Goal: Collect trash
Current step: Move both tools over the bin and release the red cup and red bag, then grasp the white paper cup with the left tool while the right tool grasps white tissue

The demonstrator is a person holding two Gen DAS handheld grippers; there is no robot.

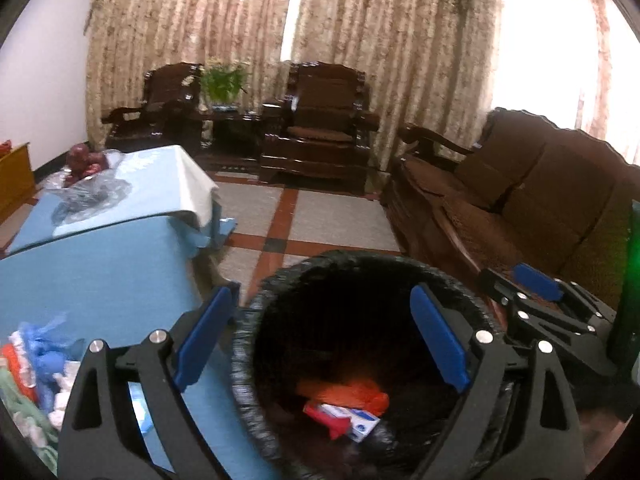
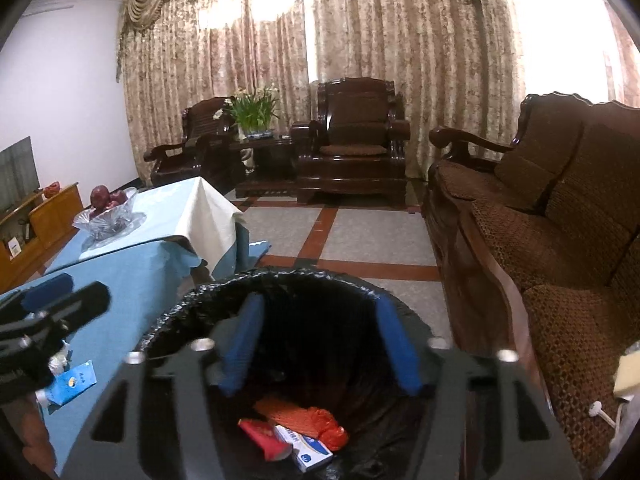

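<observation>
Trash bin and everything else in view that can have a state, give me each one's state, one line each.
Black-lined round trash bin: open, upright, partly filled.
Orange plastic bag: crumpled, inside the bin.
Red packet: lying in the bin.
White and blue carton: lying in the bin.
Left gripper: open, empty, over the bin.
Right gripper: open, empty, over the bin.
Clear glass fruit bowl: upright, holding red fruit.
Patterned beige curtains: drawn shut.
</observation>
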